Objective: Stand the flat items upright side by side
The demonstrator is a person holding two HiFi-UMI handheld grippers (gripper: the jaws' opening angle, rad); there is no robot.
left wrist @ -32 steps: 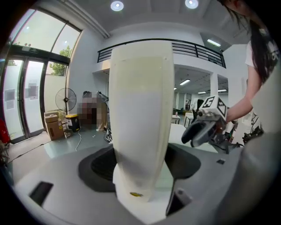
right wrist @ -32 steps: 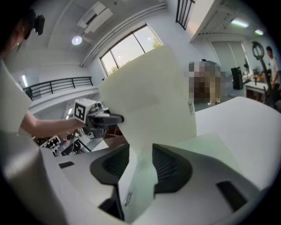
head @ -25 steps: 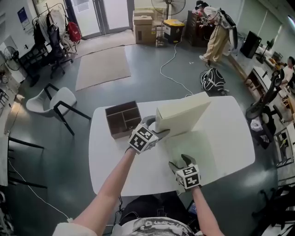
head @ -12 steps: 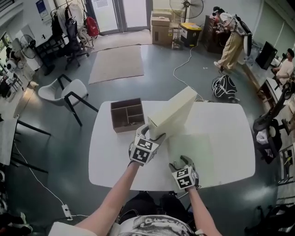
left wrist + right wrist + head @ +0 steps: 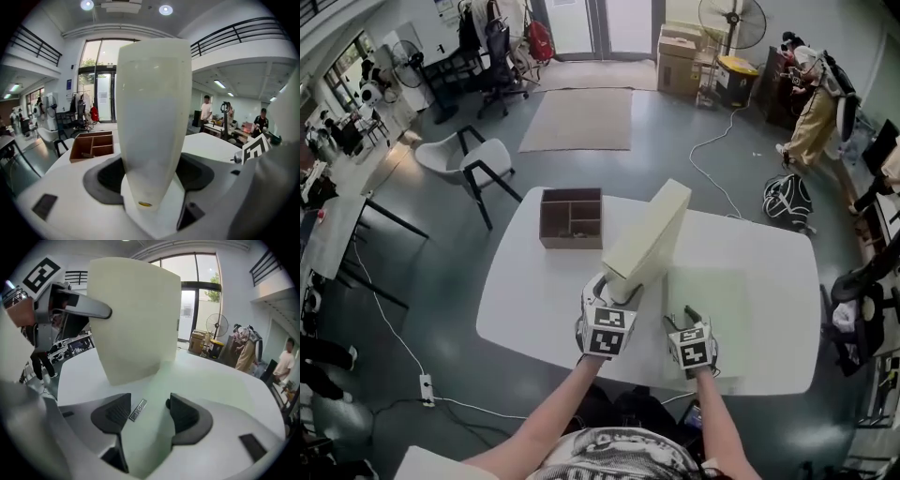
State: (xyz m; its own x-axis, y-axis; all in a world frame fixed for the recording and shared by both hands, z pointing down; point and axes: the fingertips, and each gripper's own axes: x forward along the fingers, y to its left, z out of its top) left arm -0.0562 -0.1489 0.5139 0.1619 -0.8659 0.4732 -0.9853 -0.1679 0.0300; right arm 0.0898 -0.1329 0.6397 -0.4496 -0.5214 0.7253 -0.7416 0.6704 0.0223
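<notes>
While the left gripper (image 5: 617, 289) squeezes the cream box (image 5: 652, 234), up on its edge mid-table (image 5: 534, 291), the right gripper (image 5: 684, 317) goes for the green flat one (image 5: 712, 295) lying beside it. Its jaws have just been closing round that edge but look not tight yet. Next, pinch it and tip it up.

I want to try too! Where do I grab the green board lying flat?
The green board lies flat on the table, so only a thin edge fits between jaws. Probably take its near edge, coming from the person's side, by the right gripper.
</notes>
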